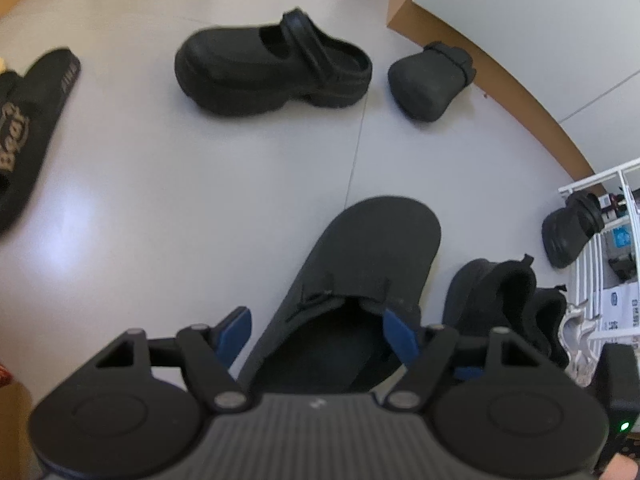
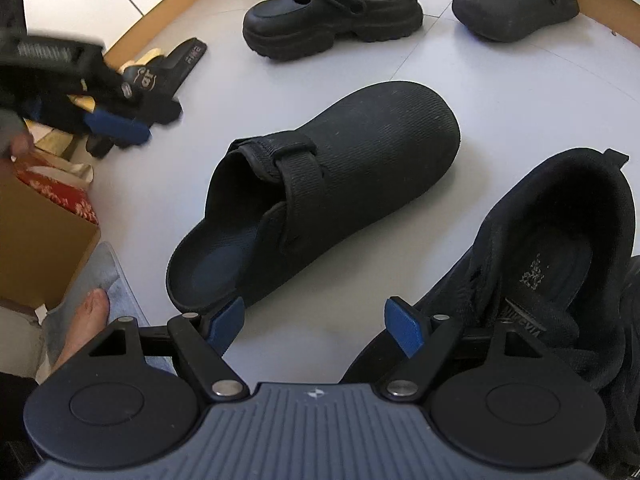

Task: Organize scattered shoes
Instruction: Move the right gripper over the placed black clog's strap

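Note:
A black ribbed slip-on clog (image 1: 360, 264) (image 2: 340, 168) lies on the pale floor, toe pointing away. In the left wrist view my left gripper (image 1: 318, 334) looks down over its heel opening, jaws wide, one blue pad (image 1: 236, 334) past each side of the shoe. The right wrist view shows that same left gripper (image 2: 116, 128) blurred in the air to the clog's left, not touching it. My right gripper (image 2: 316, 328) is open over bare floor. The clog's heel is by its left pad (image 2: 226, 324), and a black sneaker (image 2: 540, 264) (image 1: 492, 300) is by its right pad.
Farther off stand a chunky black strap clog (image 1: 272, 72) (image 2: 332, 12) and a rounded dark clog (image 1: 428, 80) (image 2: 516, 4). A black "Bear" slide (image 1: 28, 128) lies left. A white rack (image 1: 592, 184) with another clog (image 1: 572, 232) is at right. A cardboard box (image 2: 40, 240) and a person's bare foot (image 2: 88, 320) are near left.

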Available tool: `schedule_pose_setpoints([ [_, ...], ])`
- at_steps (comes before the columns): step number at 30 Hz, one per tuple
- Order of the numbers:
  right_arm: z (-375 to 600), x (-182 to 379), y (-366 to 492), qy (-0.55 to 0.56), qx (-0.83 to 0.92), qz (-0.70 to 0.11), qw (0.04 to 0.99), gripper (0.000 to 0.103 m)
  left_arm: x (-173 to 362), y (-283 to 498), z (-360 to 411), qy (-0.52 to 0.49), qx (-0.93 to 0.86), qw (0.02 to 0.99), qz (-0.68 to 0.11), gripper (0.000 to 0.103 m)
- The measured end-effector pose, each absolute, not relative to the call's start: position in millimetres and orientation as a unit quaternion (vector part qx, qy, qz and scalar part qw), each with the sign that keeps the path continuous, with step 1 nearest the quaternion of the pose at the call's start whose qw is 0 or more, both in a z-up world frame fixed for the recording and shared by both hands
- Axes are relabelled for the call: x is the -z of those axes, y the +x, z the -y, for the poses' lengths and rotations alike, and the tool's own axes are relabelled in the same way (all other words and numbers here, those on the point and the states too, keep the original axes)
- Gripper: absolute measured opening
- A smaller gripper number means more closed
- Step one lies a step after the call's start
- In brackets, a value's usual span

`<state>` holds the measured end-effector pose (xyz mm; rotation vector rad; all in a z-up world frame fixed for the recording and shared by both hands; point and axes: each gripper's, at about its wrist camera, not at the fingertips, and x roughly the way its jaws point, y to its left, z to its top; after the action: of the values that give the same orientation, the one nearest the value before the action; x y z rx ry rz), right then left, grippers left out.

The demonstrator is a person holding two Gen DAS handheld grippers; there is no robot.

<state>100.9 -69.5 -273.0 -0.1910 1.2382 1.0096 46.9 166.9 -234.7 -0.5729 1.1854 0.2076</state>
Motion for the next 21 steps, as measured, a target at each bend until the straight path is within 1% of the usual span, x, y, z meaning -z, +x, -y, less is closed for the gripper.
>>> schedule_pose_setpoints([
  [2, 68, 273, 100, -0.089, -0.452, -0.551, 0.696, 0.075, 243, 44, -168, -0.268, -0.099, 0.780, -0.556, 0.072],
  [3, 67, 274, 100, -0.092, -0.451, -0.549, 0.697, 0.072, 243, 43, -169, -0.269, -0.100, 0.780, -0.556, 0.072],
  [5, 63, 274, 99, -0.096, -0.454, -0.546, 0.697, 0.064, 243, 41, -171, -0.273, -0.101, 0.778, -0.557, 0.072],
  [6, 62, 274, 98, -0.097, -0.457, -0.545, 0.696, 0.056, 242, 39, -172, -0.274, -0.103, 0.779, -0.554, 0.072],
  [7, 60, 274, 98, -0.096, -0.460, -0.546, 0.693, 0.051, 240, 38, -172, -0.275, -0.106, 0.781, -0.551, 0.072],
  [9, 57, 275, 98, -0.092, -0.467, -0.551, 0.685, 0.049, 239, 37, -173, -0.276, -0.105, 0.782, -0.549, 0.072],
  [21, 60, 270, 105, -0.081, -0.477, -0.535, 0.692, 0.049, 243, 37, -171, -0.282, -0.098, 0.783, -0.546, 0.072],
])
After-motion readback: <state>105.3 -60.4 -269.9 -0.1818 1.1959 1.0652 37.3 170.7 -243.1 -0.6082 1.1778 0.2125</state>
